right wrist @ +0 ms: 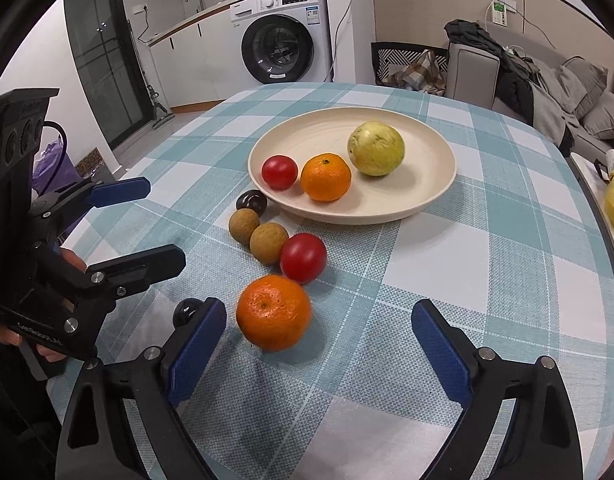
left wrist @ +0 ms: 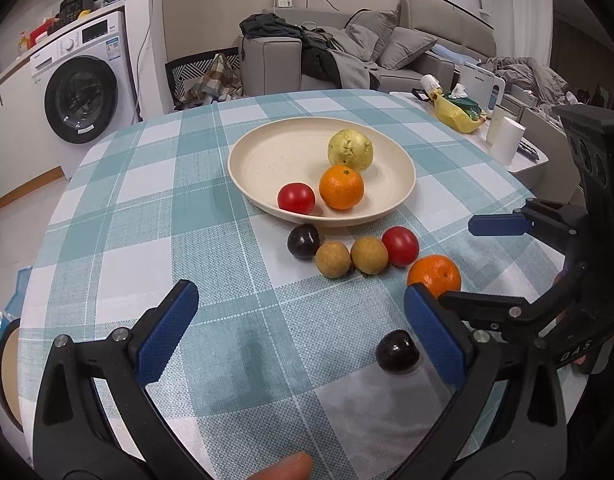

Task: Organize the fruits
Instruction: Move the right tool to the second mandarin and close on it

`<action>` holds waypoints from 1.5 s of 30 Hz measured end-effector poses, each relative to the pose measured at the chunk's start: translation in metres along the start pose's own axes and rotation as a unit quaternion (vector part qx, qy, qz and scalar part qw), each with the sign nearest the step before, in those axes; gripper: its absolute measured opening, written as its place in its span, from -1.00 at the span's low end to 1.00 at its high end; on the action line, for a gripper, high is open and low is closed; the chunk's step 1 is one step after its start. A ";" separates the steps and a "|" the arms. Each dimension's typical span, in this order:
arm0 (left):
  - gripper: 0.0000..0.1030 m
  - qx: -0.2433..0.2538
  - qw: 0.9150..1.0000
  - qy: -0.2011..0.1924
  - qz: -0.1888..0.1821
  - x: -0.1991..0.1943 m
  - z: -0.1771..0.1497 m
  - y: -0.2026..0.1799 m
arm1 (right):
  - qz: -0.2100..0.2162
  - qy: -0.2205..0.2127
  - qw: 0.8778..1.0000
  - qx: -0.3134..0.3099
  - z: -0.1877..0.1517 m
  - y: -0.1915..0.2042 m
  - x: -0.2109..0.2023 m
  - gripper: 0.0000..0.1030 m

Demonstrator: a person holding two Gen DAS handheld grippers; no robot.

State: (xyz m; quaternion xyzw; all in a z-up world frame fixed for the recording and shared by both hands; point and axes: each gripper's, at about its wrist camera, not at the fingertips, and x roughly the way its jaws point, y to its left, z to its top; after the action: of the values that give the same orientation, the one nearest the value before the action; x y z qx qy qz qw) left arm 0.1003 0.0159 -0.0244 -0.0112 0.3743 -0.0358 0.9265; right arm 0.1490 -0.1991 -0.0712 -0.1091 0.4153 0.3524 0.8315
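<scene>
A cream plate holds a yellow-green guava, an orange and a red tomato. In front of it on the checked cloth lie a dark plum, two brown longans, a second tomato and a second orange. My right gripper is open around that orange, the left pad close beside it. My left gripper is open, with another dark plum just inside its right finger.
The round table's edge curves close on both sides. A low side table at the right carries a white roll and a yellow bag. A washing machine and a sofa stand beyond.
</scene>
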 end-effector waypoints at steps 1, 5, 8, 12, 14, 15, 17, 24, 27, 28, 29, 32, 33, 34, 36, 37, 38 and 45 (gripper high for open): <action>0.99 0.001 1.000 0.001 0.000 0.000 0.000 0.000 | 0.003 0.000 1.000 -0.002 0.000 0.001 0.000 0.87; 0.99 0.002 1.000 0.003 -0.001 0.002 -0.001 0.000 | 0.001 0.002 1.000 -0.005 0.000 0.003 0.002 0.85; 0.99 0.004 1.000 0.001 0.001 0.002 -0.001 0.000 | 0.003 0.007 1.000 -0.007 -0.001 0.003 0.004 0.66; 0.99 0.003 1.000 0.001 0.000 0.001 -0.001 0.000 | 0.008 0.013 1.000 -0.013 -0.003 0.006 0.008 0.57; 0.99 0.004 1.000 0.003 0.000 0.002 -0.001 0.000 | 0.013 0.014 1.000 -0.017 -0.003 0.009 0.009 0.45; 0.99 0.004 1.000 0.004 -0.001 0.002 -0.001 0.000 | 0.014 0.015 1.000 -0.020 -0.004 0.010 0.009 0.41; 0.99 0.005 1.000 0.004 -0.001 0.003 -0.002 -0.001 | 0.015 0.016 0.999 -0.023 -0.005 0.013 0.010 0.26; 0.99 0.009 1.000 0.008 -0.003 0.005 -0.003 -0.004 | 0.023 0.017 0.999 -0.026 -0.006 0.016 0.011 0.03; 0.99 0.008 1.000 0.009 -0.005 0.006 -0.003 -0.005 | 0.025 0.016 0.999 -0.024 -0.006 0.015 0.011 0.02; 0.99 0.009 1.000 0.010 -0.006 0.006 -0.003 -0.005 | 0.025 0.016 0.999 -0.023 -0.006 0.015 0.012 0.01; 0.99 0.009 1.000 0.011 -0.007 0.007 -0.003 -0.006 | 0.026 0.017 0.999 -0.023 -0.005 0.015 0.012 -0.01; 0.99 0.015 1.000 0.015 -0.006 0.009 -0.004 -0.009 | 0.031 0.015 0.999 -0.026 -0.005 0.017 0.012 -0.16; 0.99 0.017 1.000 0.016 -0.006 0.009 -0.005 -0.010 | 0.030 0.013 0.999 -0.027 -0.004 0.017 0.012 -0.18; 0.99 0.019 1.000 0.017 -0.006 0.009 -0.005 -0.011 | 0.028 0.014 0.999 -0.028 -0.004 0.017 0.012 -0.18; 0.99 0.022 1.000 0.020 -0.008 0.010 -0.006 -0.011 | 0.030 0.013 0.999 -0.026 -0.004 0.016 0.011 -0.19; 0.99 0.023 0.999 0.023 -0.009 0.011 -0.006 -0.012 | 0.029 0.012 0.999 -0.026 -0.004 0.015 0.011 -0.19; 0.99 0.026 0.999 0.025 -0.010 0.011 -0.006 -0.012 | 0.027 0.011 0.999 -0.026 -0.004 0.014 0.009 -0.19; 0.99 0.060 0.997 0.048 -0.022 0.016 -0.013 -0.023 | 0.021 0.008 1.000 -0.019 -0.002 0.007 0.006 -0.19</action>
State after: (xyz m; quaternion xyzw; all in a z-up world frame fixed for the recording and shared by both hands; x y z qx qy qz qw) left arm 0.1014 -0.0086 -0.0439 0.0379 0.4150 -0.0793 0.9056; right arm 0.1459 -0.1921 -0.0760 -0.1186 0.4173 0.3769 0.8184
